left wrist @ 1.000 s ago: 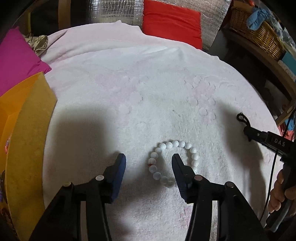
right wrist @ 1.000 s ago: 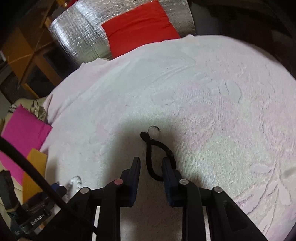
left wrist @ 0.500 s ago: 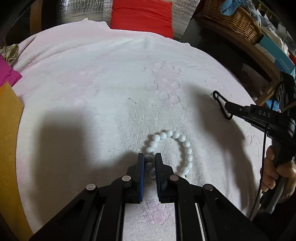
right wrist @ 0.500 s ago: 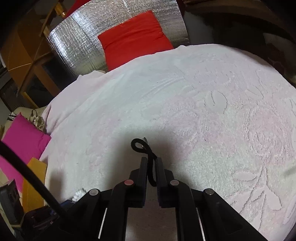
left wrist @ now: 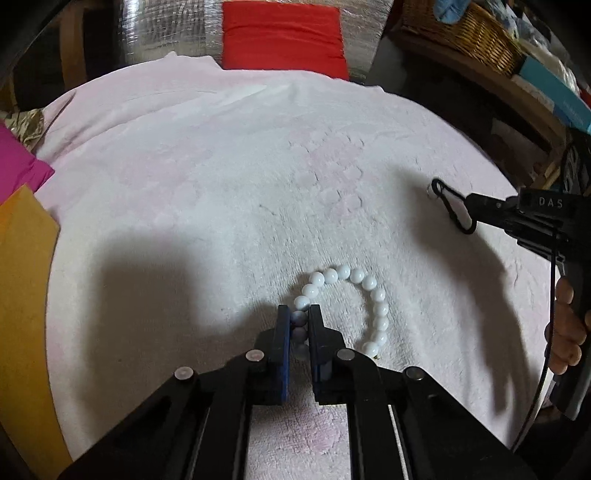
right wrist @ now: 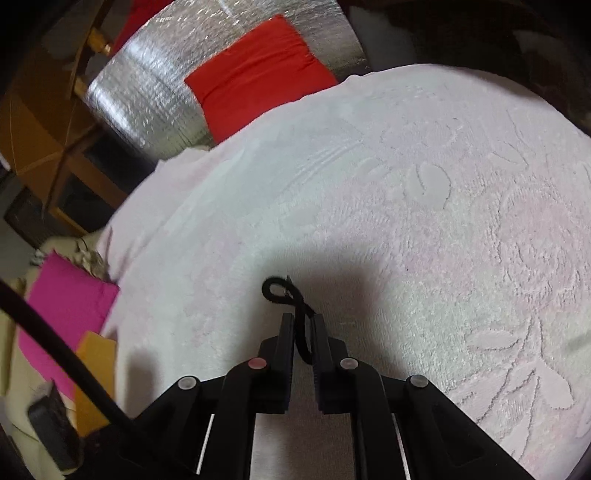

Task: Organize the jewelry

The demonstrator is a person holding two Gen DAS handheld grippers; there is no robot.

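Pale embossed towel – red cushion behind, left tool clamping bead bracelet, right tool pinching black cord

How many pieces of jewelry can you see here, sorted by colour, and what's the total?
White: 1, the bead bracelet, pinched in the left claw.
Black: 1, the cord loop, pinched in the right claw.
Total: 2, both over the pale pink towel.
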